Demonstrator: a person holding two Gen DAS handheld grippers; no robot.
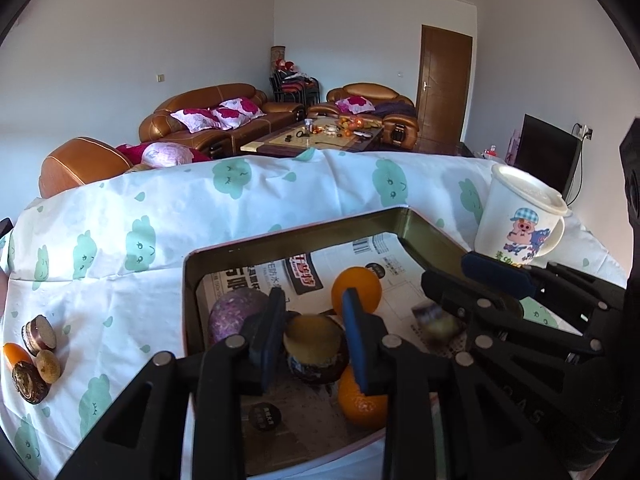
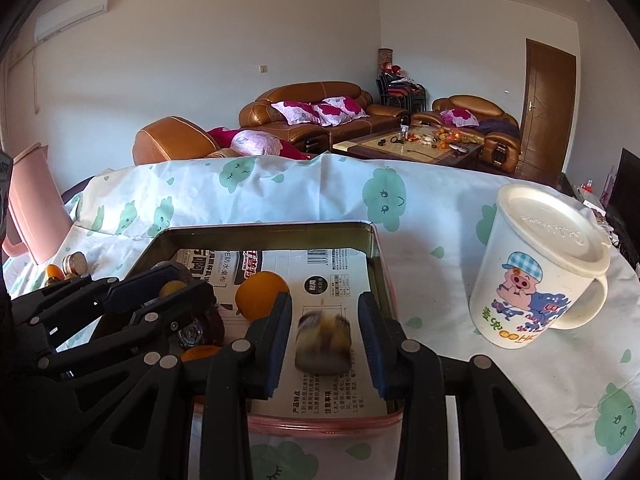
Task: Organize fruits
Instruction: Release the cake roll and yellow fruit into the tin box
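Note:
A metal tray [image 1: 192, 280] lined with printed paper sits on the cloud-print tablecloth; it also shows in the right wrist view [image 2: 376, 240]. In it lie a purple fruit [image 1: 234, 312] and two oranges [image 1: 358, 288] [image 1: 360, 404]. My left gripper [image 1: 314, 344] has its jaws apart around a cut dark fruit half [image 1: 314, 348] over the tray. My right gripper [image 2: 324, 340] is open over the tray's right side, with a blurred fruit piece [image 2: 323, 340] falling between its fingers. Several fruit pieces [image 1: 34, 356] lie on the cloth at the left.
A white lidded cartoon mug [image 2: 536, 272] stands right of the tray. A pink jug [image 2: 28, 208] stands at the far left. The table's far edge drops to a living room with sofas.

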